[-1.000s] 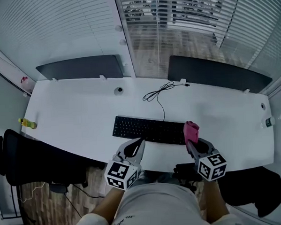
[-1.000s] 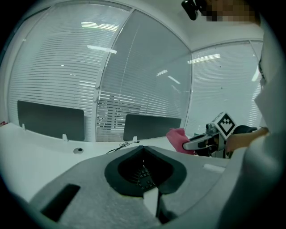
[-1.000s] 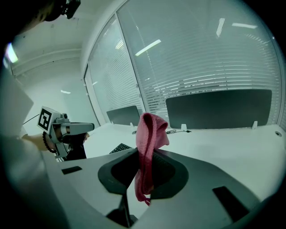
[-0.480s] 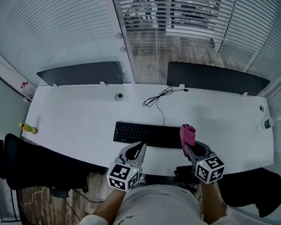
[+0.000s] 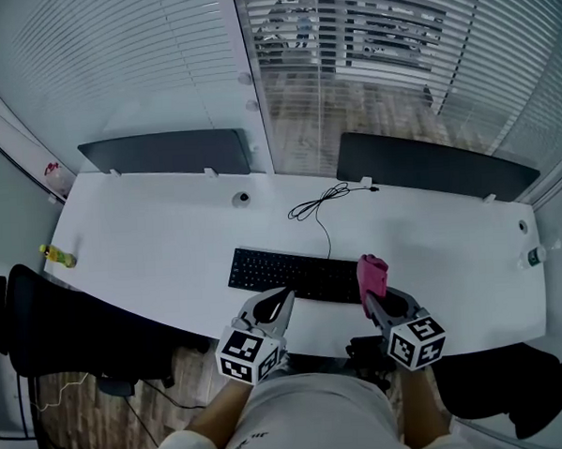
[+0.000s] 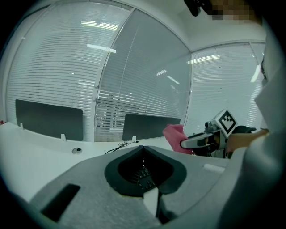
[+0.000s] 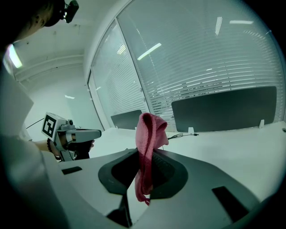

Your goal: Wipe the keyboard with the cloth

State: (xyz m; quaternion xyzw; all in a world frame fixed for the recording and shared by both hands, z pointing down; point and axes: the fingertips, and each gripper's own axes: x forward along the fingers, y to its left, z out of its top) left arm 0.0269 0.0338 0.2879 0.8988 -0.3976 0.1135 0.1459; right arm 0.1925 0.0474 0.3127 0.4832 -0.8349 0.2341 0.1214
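A black keyboard [image 5: 298,274] lies on the white desk [image 5: 150,226] close to its near edge. My right gripper [image 5: 367,297] is shut on a pink cloth [image 5: 371,272], which hangs over the keyboard's right end. In the right gripper view the cloth [image 7: 149,143] stands folded up out of the shut jaws [image 7: 145,150], with keys [image 7: 164,167] dimly behind it. My left gripper [image 5: 287,294] is shut and holds nothing, its tips at the keyboard's front edge left of centre. In the left gripper view, keys [image 6: 143,173] show through the hollow below the tips [image 6: 143,147].
The keyboard's cable [image 5: 317,198] coils toward the back of the desk. A yellow object [image 5: 57,256] sits at the left edge and a small bottle [image 5: 532,255] at the right edge. Dark partition panels [image 5: 164,152] line the back. A black chair [image 5: 61,324] stands at the left.
The head view has shifted a little. Both grippers stay close to the keyboard's front edge; the right one with the cloth has drifted slightly left.
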